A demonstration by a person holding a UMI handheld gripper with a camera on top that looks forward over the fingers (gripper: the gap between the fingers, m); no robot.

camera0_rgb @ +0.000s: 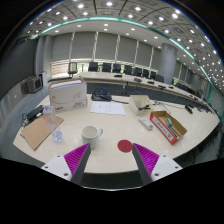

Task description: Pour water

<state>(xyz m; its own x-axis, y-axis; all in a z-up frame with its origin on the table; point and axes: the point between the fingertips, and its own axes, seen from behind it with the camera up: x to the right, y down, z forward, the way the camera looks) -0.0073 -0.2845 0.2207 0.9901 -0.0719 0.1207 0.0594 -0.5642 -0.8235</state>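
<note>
The room is a large meeting room with rows of ceiling lights and a ring of dark chairs [110, 68] around a big oval bench [120, 118], whose pale top takes up the middle of the gripper view.

On that bench, going down in size: a white boxy machine [68, 95] stands at about ten o'clock from the bench's middle, with a laptop [101, 94] just beside it toward twelve. A brown cardboard piece [42, 130] lies at roughly eight o'clock, and a red-edged box or tray [166, 127] at about four o'clock. A white mug [91, 133] stands at six o'clock, just ahead of the left finger, handle turned toward the right. A small clear cup or bottle [57, 136] — too small to name surely — sits at the mug's nine o'clock, near it but apart. A small red disc [125, 145], perhaps a lid or coaster, lies flat at the mug's four o'clock.

The claw [111, 158] is spread wide and holds nothing — its purple pads [77, 155] frame only bare bench.

As to progress, I judge the pouring has not begun: no vessel is grasped, nothing is tilted, and whether the mug holds water cannot be seen. What seems left is everything — reaching a water vessel, lifting it, and tipping it over the mug.
</note>
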